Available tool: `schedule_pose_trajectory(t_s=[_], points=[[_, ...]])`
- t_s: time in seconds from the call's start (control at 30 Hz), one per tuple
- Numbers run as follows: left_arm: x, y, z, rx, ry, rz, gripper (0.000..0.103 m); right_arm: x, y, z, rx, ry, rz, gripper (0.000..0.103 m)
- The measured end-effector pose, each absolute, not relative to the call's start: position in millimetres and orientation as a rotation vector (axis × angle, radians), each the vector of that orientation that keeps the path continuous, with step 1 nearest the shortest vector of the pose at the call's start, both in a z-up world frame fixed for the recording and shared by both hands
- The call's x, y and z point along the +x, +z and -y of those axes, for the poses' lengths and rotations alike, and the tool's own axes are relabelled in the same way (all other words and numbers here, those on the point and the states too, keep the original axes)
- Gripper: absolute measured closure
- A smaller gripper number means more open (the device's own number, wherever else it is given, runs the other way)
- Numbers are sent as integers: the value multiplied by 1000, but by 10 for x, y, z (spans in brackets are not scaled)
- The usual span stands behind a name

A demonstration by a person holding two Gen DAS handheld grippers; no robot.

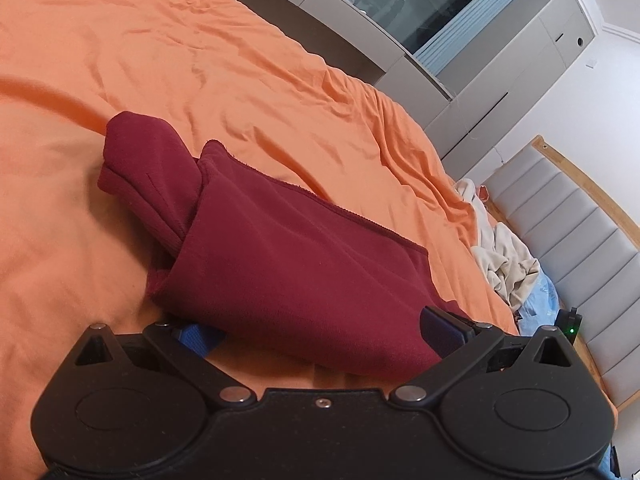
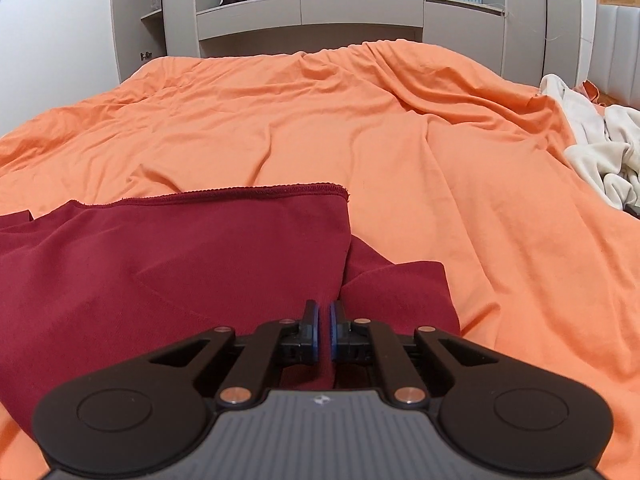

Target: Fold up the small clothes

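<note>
A dark red garment [image 1: 280,264] lies partly folded on the orange bedsheet [image 1: 200,60], with a sleeve or cuff sticking out at its far left end. My left gripper [image 1: 320,334] stands open, its blue pads wide apart on either side of the garment's near edge, which lies between them. In the right wrist view the same garment [image 2: 160,272] spreads to the left, its hemmed edge running across the middle. My right gripper [image 2: 324,332] is shut on a pinched ridge of the red cloth at the garment's near right part.
A pile of cream cloth [image 2: 600,160] lies at the right side of the bed, also seen as the cream cloth [image 1: 504,264] beside a grey padded headboard [image 1: 580,220]. Grey cabinets with a window [image 2: 320,12] stand beyond the bed's far edge. Orange sheet [image 2: 400,140] stretches ahead.
</note>
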State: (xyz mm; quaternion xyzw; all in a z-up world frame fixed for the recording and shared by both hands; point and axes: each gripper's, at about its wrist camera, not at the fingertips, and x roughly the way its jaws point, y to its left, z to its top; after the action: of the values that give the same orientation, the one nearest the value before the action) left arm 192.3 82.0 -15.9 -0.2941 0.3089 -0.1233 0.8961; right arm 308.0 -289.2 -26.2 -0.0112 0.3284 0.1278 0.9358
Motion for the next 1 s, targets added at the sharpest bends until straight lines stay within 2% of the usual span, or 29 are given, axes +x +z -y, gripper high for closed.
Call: schedule_pose_trajectory(t_s=[0.13,0.23,0.27,0.3,0.37,0.43,0.53,0.6,0.67,1.0], points=[[1925,-165,-815,-596,-256,-644,1,3069,-256,2865,-38,254,-670,95],[1924,-162,-820,-592,-257,-644,1,3053,-239,2840,-60,248,-665,89],[1923,-161,-824,-597,-257,-643,1,3045,-231,2833,-68,248,-663,81],[1921,-158,-825,-604,-256,-640,1,3035,-220,2829,-80,245,-658,68],[1904,-157,-852,-633,-249,-625,1,3012,-194,2828,-94,239,-646,52],[1878,-153,-893,-673,-239,-601,1,2979,-151,2822,-100,238,-633,45],[1838,-148,-988,-732,-221,-569,1,2897,-53,2781,-99,231,-600,25],[1812,-145,-1043,-769,-203,-545,1,2824,26,2706,-95,244,-567,3],[1810,-146,-1083,-795,-197,-540,1,2732,99,2571,-112,278,-528,0],[1824,-142,-1078,-782,-179,-548,1,2626,58,1711,-194,352,-473,0]])
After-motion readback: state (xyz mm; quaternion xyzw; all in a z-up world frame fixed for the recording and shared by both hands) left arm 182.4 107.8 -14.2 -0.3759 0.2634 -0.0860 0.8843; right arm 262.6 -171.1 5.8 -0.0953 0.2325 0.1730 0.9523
